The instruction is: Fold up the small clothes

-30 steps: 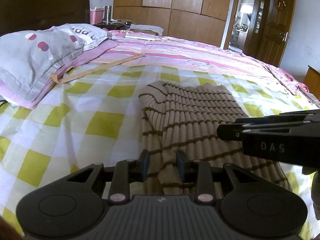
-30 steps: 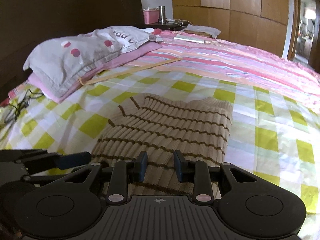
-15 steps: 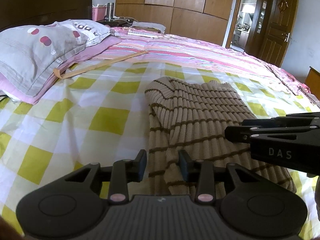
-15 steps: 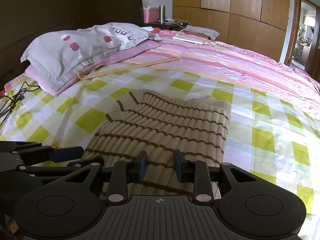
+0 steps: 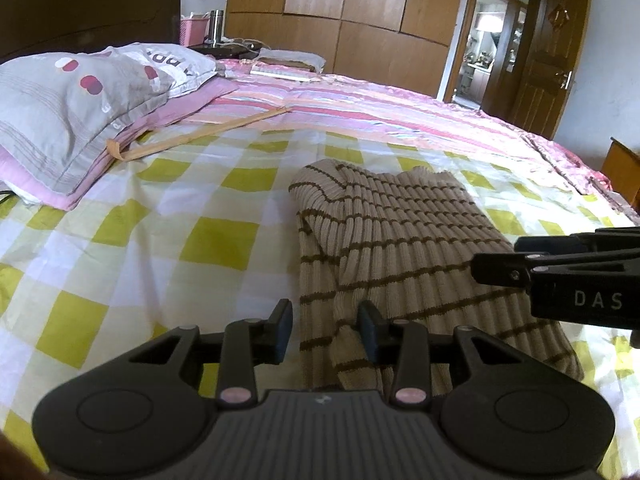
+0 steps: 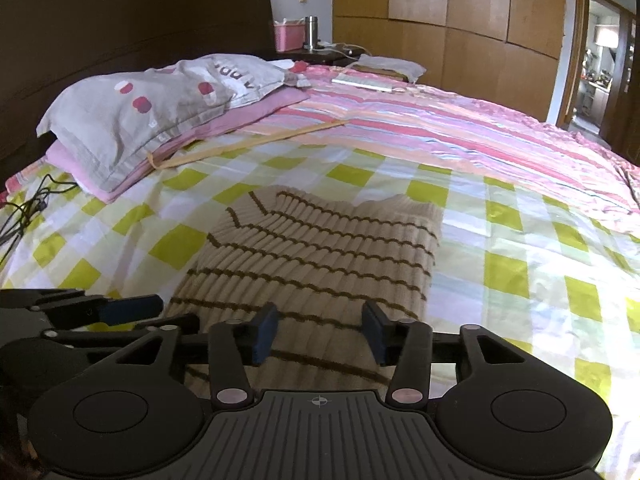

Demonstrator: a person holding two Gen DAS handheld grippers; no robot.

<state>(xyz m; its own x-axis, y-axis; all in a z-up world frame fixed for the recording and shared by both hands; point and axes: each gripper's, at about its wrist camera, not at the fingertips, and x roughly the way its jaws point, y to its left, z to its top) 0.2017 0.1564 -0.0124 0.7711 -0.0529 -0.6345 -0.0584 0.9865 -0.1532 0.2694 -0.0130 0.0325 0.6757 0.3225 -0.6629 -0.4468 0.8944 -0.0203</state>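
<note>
Striped sweater half-folded on the bed, both claws at its near hem.

Left wrist view: the left claw [image 5: 325, 330] is parted, empty, straddling a raised fold at the near-left corner of the sweater [image 5: 400, 240]; closing there could catch only one layer. Right wrist view: the right claw [image 6: 319, 334] gapes wider over the sweater's [image 6: 320, 248] near edge, gripping nothing; uneven lifts could skew the fold.

Right gripper [image 6: 319, 336], jaws parted, above the near edge of a folded beige brown-striped sweater [image 6: 320, 248] lying on a yellow-checked bedsheet [image 6: 520, 280], with the left gripper [image 6: 120, 310] at lower left and a grey pillow [image 6: 152, 116] beyond.
</note>
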